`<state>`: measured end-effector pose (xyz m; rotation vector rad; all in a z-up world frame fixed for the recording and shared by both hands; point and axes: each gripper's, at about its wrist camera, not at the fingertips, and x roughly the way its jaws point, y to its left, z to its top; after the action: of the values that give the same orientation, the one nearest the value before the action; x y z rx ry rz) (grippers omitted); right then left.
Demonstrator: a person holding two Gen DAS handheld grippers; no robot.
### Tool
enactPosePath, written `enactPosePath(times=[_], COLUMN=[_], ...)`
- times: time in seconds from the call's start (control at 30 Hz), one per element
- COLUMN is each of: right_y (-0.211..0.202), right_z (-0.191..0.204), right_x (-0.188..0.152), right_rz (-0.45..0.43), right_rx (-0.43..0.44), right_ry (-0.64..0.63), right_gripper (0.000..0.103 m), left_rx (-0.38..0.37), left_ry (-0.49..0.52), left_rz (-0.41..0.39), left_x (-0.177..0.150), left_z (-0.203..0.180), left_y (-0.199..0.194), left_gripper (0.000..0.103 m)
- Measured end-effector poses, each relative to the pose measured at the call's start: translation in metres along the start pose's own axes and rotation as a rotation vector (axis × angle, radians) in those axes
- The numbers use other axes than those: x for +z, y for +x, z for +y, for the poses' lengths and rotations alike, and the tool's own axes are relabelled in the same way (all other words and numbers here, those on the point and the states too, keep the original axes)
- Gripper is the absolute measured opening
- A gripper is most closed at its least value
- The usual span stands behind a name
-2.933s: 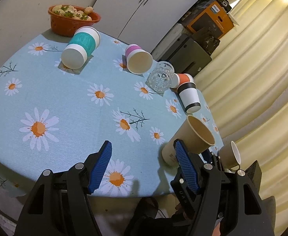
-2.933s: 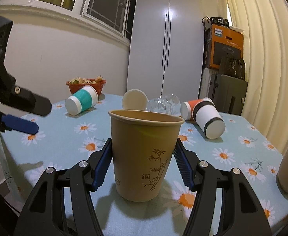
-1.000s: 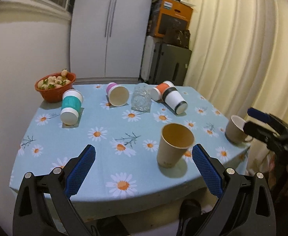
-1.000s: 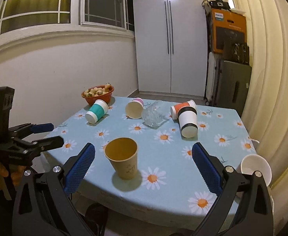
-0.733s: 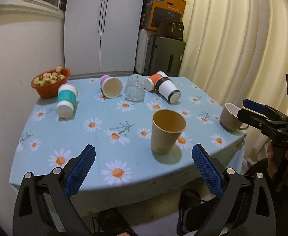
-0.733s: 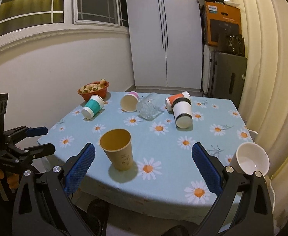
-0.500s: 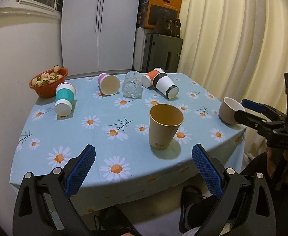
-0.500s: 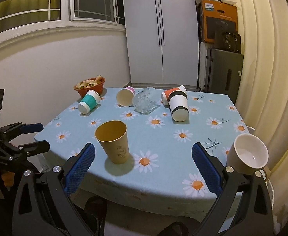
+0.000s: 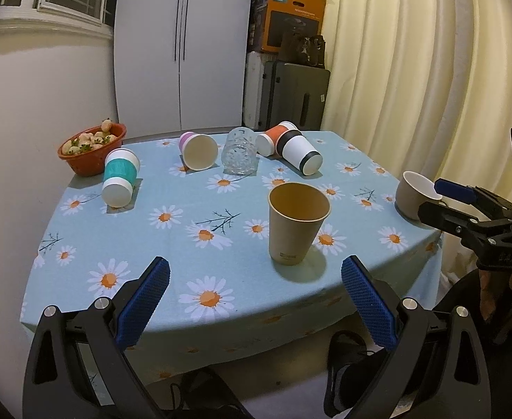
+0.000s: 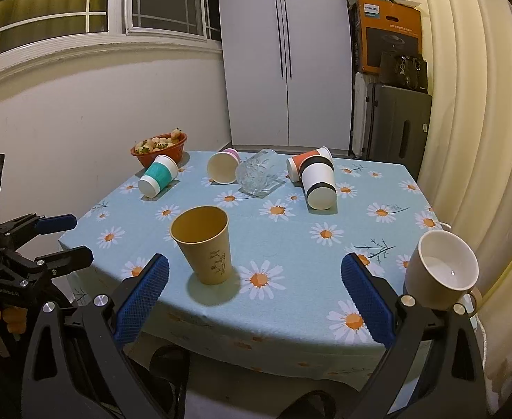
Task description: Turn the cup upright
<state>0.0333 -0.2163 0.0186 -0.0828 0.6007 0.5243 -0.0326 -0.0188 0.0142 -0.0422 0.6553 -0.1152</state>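
A tan paper cup (image 9: 296, 225) stands upright near the table's front edge; it also shows in the right wrist view (image 10: 205, 244). My left gripper (image 9: 254, 300) is open and empty, held back from the table edge. My right gripper (image 10: 254, 300) is open and empty, also back from the edge. Lying on their sides are a teal cup (image 9: 119, 181), a pink cup (image 9: 198, 150), a glass tumbler (image 9: 239, 155), an orange cup (image 9: 270, 139) and a black-banded white cup (image 9: 299, 155).
A white mug (image 10: 443, 274) stands upright at the table's right front corner. An orange bowl of fruit (image 9: 92, 146) sits at the back left. The table has a blue daisy cloth (image 9: 186, 209). Wardrobe, suitcase and curtains stand behind.
My right gripper has let go of the tan cup, opened wide and pulled back from the table. My left gripper has also drawn back and opened wider. The cup stands upright alone.
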Motion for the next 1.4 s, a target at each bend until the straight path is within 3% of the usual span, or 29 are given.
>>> enactPosePath(times=[1.4], right_y=[0.009], right_z=[0.012], right_x=[-0.006], right_rz=[0.016], right_rx=[-0.022], right_ry=[-0.06], right_gripper=[0.098], left_rx=[0.001], left_ry=[-0.013], left_rz=[0.006], left_x=[-0.002], left_z=[0.002], left_y=[0.001], left_gripper=[0.096])
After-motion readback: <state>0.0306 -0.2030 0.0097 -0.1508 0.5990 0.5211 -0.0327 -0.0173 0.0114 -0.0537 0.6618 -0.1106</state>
